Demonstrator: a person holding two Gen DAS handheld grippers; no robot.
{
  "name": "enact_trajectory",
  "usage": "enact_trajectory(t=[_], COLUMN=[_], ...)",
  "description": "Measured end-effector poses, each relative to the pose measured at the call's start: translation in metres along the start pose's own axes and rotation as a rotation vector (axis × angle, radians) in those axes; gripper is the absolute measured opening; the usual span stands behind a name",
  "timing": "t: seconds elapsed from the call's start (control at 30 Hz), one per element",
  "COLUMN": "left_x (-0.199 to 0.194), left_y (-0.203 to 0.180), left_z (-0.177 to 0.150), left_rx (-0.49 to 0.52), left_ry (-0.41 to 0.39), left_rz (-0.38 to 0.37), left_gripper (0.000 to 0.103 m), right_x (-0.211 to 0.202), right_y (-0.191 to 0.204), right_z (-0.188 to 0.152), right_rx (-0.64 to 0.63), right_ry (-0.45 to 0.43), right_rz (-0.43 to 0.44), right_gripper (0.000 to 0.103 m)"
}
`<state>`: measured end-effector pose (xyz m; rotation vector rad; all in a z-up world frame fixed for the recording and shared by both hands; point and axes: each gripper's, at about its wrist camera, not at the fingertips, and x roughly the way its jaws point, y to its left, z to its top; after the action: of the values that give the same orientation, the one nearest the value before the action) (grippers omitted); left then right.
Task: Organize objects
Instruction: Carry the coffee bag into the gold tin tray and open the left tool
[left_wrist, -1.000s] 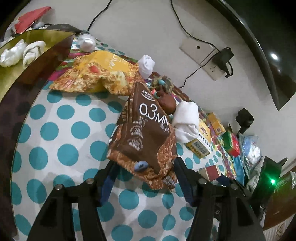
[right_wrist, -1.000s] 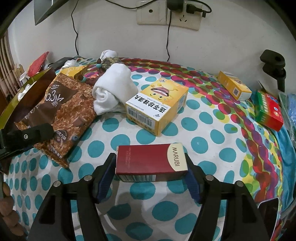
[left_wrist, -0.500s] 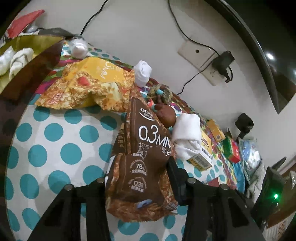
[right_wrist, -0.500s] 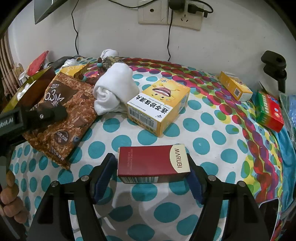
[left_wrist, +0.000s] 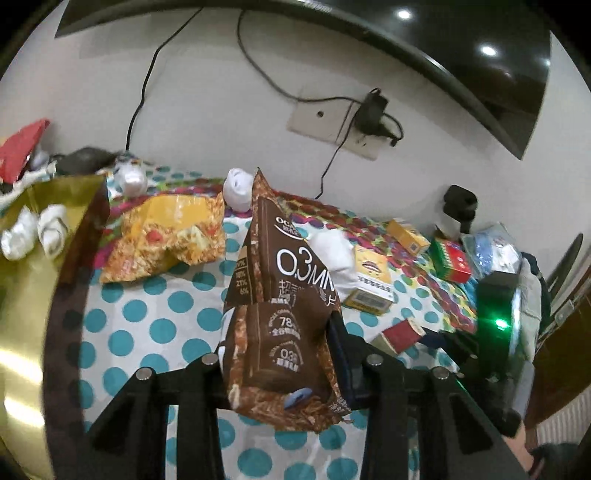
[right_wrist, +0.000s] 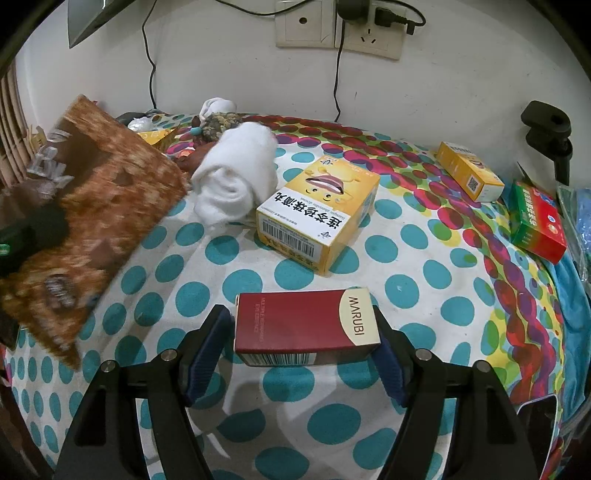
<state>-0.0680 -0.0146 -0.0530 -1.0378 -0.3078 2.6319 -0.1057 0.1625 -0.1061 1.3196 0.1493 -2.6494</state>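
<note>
My left gripper (left_wrist: 280, 354) is shut on a brown snack bag (left_wrist: 280, 302) and holds it upright, lifted off the polka-dot cloth (left_wrist: 147, 325). The bag also shows at the left of the right wrist view (right_wrist: 92, 206), blurred. My right gripper (right_wrist: 301, 334) is shut on a dark red MARUBI box (right_wrist: 306, 325), held across its ends just above the cloth (right_wrist: 406, 258). The red box shows small in the left wrist view (left_wrist: 400, 332).
A gold box (left_wrist: 44, 266) with white rolled socks stands at left. A yellow snack bag (left_wrist: 166, 232), a white sock roll (right_wrist: 236, 181), a yellow medicine box (right_wrist: 321, 210), a smaller yellow box (right_wrist: 469, 177) and a red-green box (right_wrist: 539, 221) lie on the cloth. A wall socket with cables (right_wrist: 340, 29) is behind.
My left gripper closed on the brown bag and raised it upright off the cloth. My right gripper kept the red box almost still.
</note>
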Motion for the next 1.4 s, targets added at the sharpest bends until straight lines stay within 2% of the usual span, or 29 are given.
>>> enact_trajectory(t=[0.07, 0.3, 0.4, 0.5, 0.6, 0.77, 0.97, 1.17, 1.4], left_x=[-0.011, -0.069, -0.099, -0.118, -0.125, -0.111, -0.069, -0.038, -0.004], left_y=[-0.002, 0.013, 0.034, 0.062, 0.101, 0.155, 0.194, 0.202, 0.206], left_z=[0.002, 0.017, 0.032, 0.045, 0.059, 0.071, 0.085, 0.098, 0.097], left_rx=[0.03, 0.119, 0.146, 0.121, 0.043, -0.029, -0.062, -0.07, -0.073], left_ry=[-0.003, -0.072, -0.113, -0.122, -0.093, -0.015, 0.067, 0.06, 0.109], left_rz=[0.009, 0.119, 0.214, 0.302, 0.348, 0.398, 0.431, 0.399, 0.393], left_gripper=[0.038, 0.038, 0.038, 0.038, 0.038, 0.038, 0.038, 0.038, 0.04], right_x=[0.0, 0.001, 0.0, 0.0, 0.0, 0.0, 0.0, 0.0, 0.001], right_y=[0.0, 0.001, 0.001, 0.001, 0.001, 0.001, 0.001, 0.001, 0.001], right_z=[0.0, 0.0, 0.0, 0.0, 0.0, 0.0, 0.0, 0.0, 0.0], right_rx=[-0.001, -0.001, 0.0, 0.001, 0.001, 0.001, 0.001, 0.002, 0.002], right_ry=[0.0, 0.0, 0.0, 0.0, 0.0, 0.0, 0.0, 0.0, 0.0], right_rz=[-0.001, -0.002, -0.002, -0.003, -0.003, -0.003, -0.004, -0.004, -0.005], right_gripper=[0.072, 0.072, 0.072, 0.072, 0.072, 0.072, 0.072, 0.073, 0.074])
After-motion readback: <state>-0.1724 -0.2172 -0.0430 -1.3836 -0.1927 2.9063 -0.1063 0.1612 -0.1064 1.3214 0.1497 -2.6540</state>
